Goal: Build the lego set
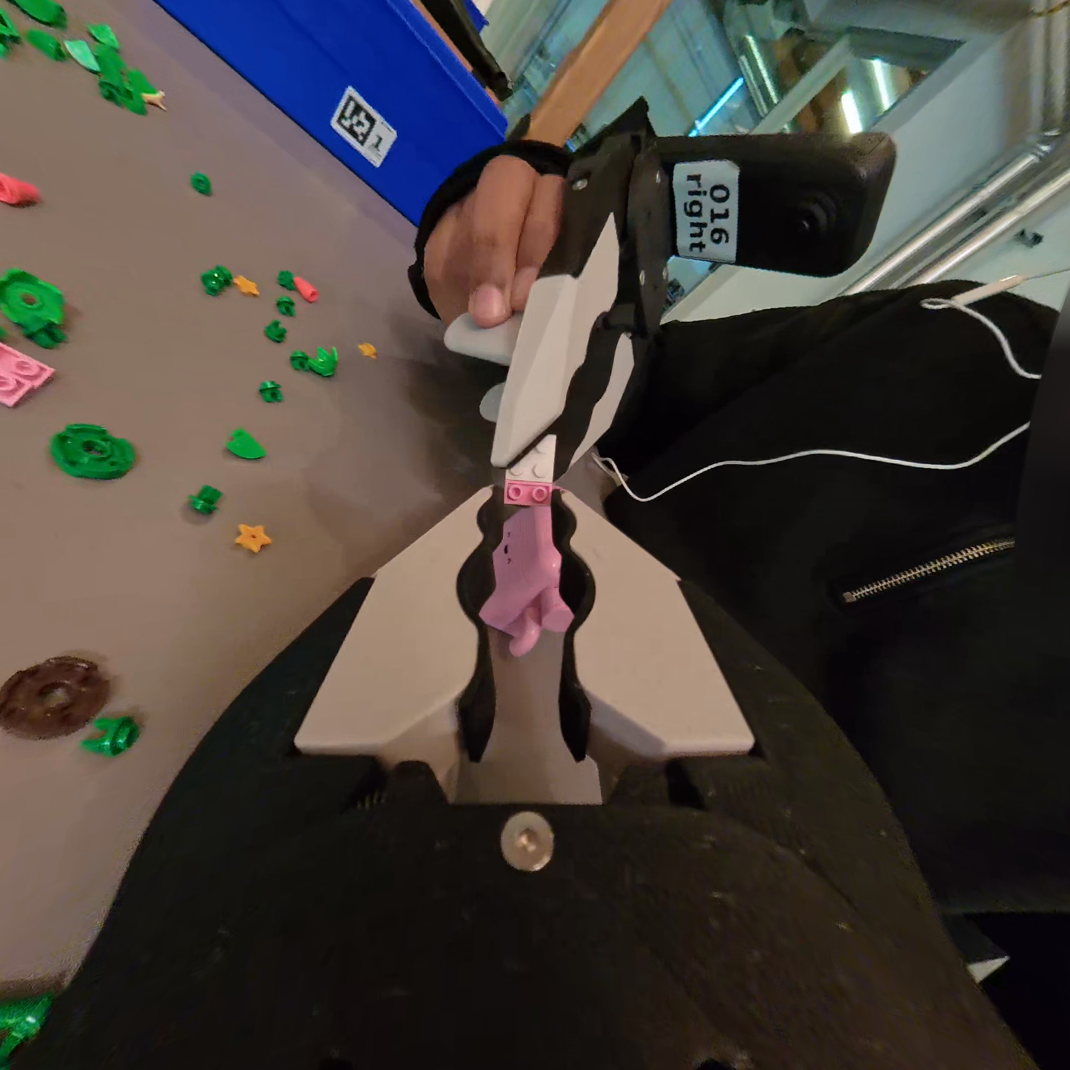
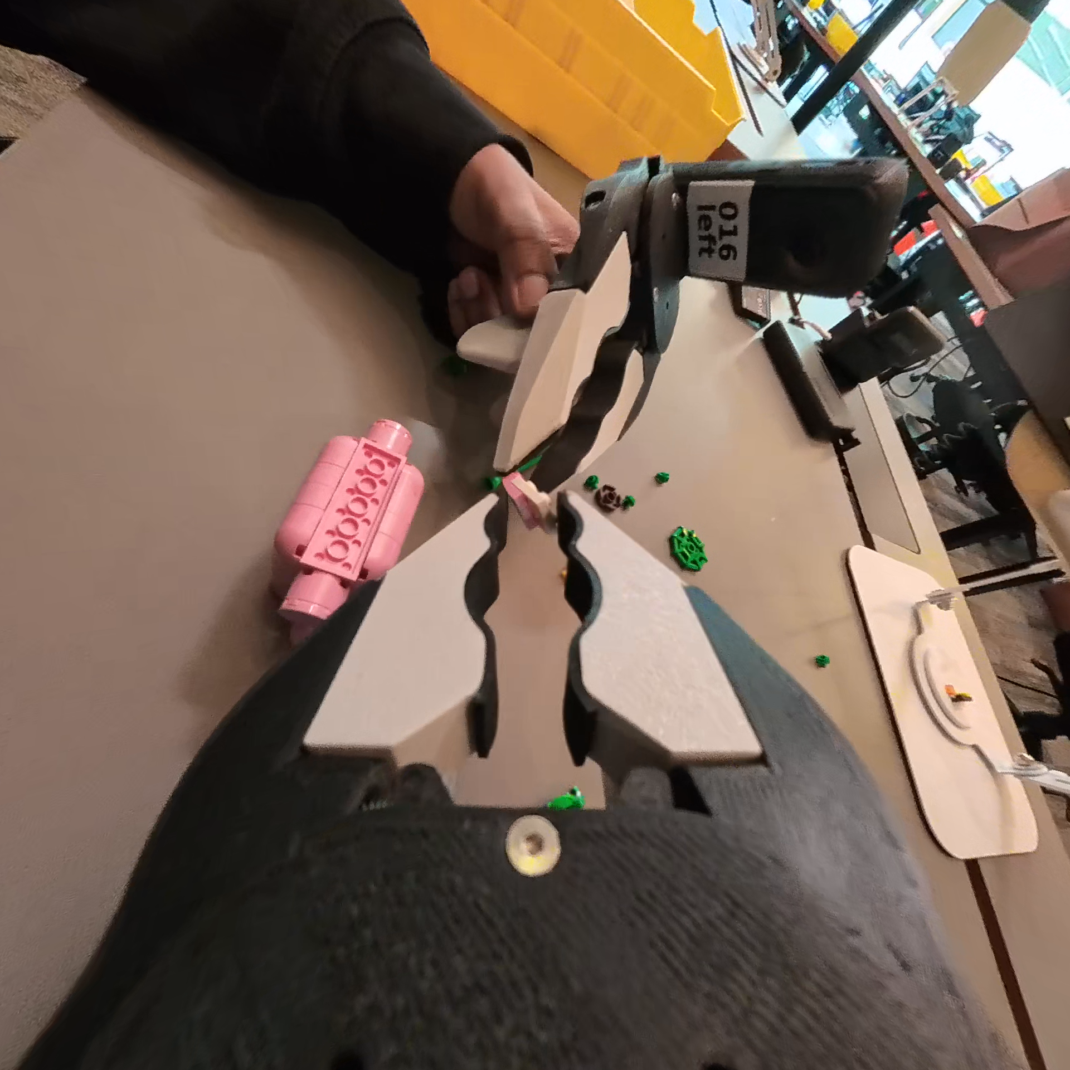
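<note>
A pink figure (image 1: 524, 579) is being pinched between the fingers of the left gripper (image 1: 527, 504), with a small pink plate (image 1: 527, 493) sitting at its far end, right at the fingertips. A white plate (image 1: 537, 463) is being pinched at the tips of the right gripper (image 1: 530, 457) and is being held against the pink plate, so the two grippers are meeting tip to tip above the table (image 1: 145, 579).

In the right wrist view the white plate (image 2: 541, 504) is showing at the tips of the right gripper (image 2: 530, 509), just beside the tips of the left gripper (image 2: 527, 463). A pink block assembly (image 2: 347, 521) is lying on the table (image 2: 116, 405), left of the grippers.

Green pieces (image 1: 92, 451), orange stars (image 1: 252, 537) and a brown disc (image 1: 52, 695) are lying scattered on the table.
</note>
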Demonstrator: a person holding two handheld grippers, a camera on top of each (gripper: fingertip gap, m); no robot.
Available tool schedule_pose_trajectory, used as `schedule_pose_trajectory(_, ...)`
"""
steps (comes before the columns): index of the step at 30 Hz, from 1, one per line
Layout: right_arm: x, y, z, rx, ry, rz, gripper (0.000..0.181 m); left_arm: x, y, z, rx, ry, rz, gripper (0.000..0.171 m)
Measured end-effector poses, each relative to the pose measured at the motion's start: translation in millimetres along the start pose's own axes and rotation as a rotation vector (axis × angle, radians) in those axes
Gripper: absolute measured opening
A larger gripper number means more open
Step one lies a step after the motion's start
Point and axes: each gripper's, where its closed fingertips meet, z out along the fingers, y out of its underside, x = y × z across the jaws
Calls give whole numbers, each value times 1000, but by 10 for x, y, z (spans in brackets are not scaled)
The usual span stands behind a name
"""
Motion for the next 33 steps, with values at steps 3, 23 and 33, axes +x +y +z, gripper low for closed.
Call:
schedule_pose_trajectory(3, 23, -29, -30, 14, 1, 13, 10, 32, -60, -34, 43, 22, -1, 12)
schedule_pose_trajectory(23, 134, -243, -80, 199, -85, 380, 9, 198, -257, -96, 138, -140, 412, 0)
schedule_pose_trajectory(33, 151, -297, -107, 250, -88, 394, 11, 230, -274, -104, 147, -132, 418, 0)
